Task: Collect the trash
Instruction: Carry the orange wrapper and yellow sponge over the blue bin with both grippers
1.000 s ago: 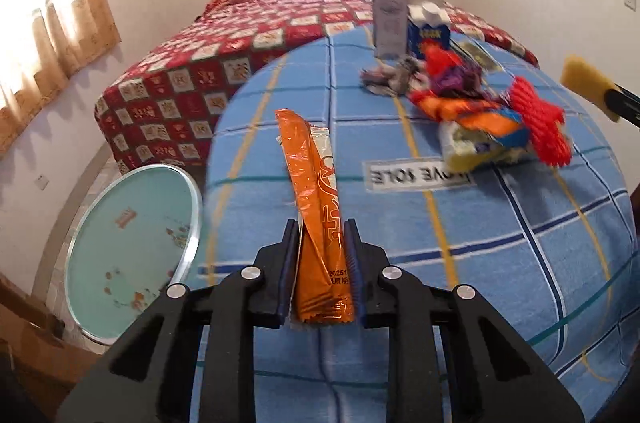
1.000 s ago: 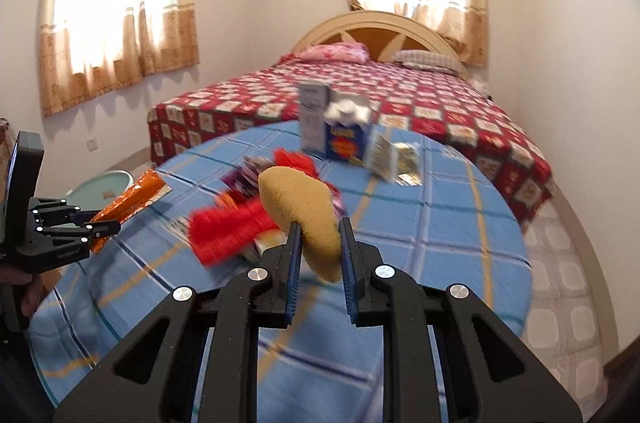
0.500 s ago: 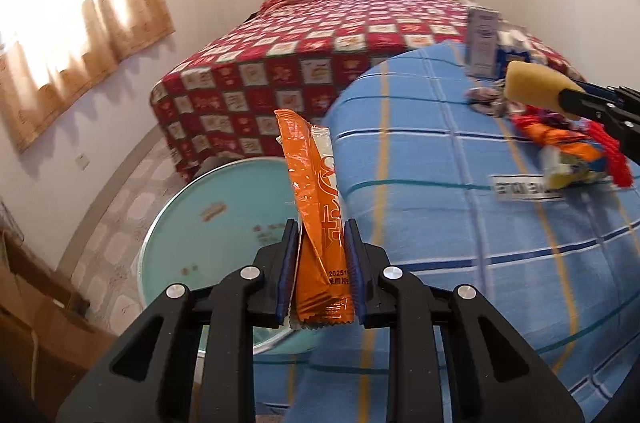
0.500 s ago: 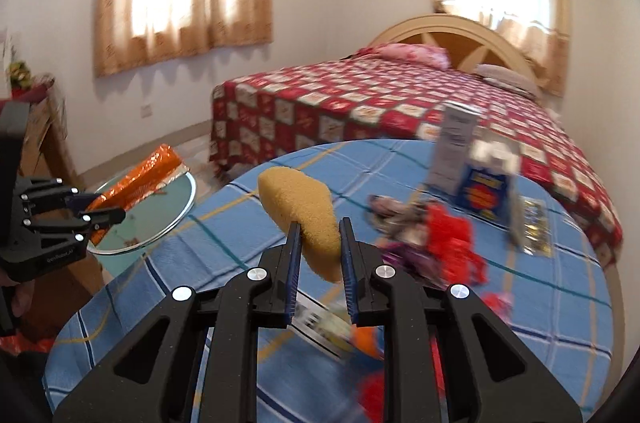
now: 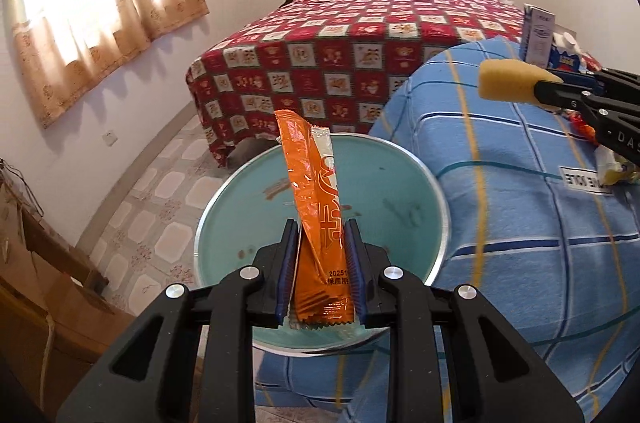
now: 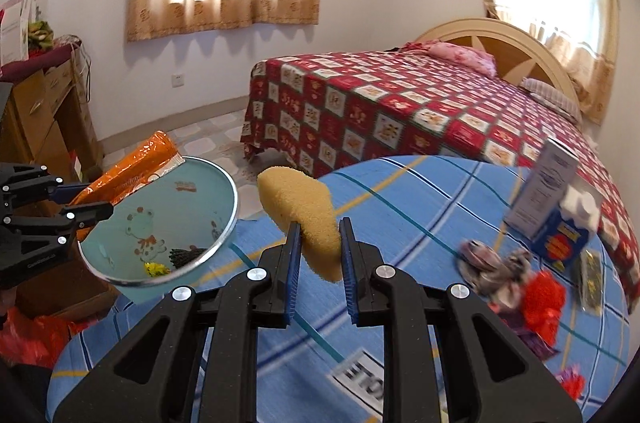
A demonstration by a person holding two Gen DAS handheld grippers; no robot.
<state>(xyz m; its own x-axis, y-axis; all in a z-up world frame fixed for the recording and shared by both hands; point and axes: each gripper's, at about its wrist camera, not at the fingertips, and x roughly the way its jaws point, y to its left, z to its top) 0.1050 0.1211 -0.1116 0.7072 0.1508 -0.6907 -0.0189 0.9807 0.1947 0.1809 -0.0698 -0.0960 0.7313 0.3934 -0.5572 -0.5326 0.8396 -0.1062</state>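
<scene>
Left gripper nearly closed, clamping orange wrapper by its lower end; long axis runs straight out along the fingers, over the teal basin. Right gripper nearly closed on yellow sponge, above the blue tablecloth edge.

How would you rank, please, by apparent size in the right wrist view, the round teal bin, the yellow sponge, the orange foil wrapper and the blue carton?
1. Round teal bin.
2. Yellow sponge, though nearness to the camera inflates it.
3. Orange foil wrapper, partly hidden.
4. Blue carton, about level with the wrapper, so unsure.
</scene>
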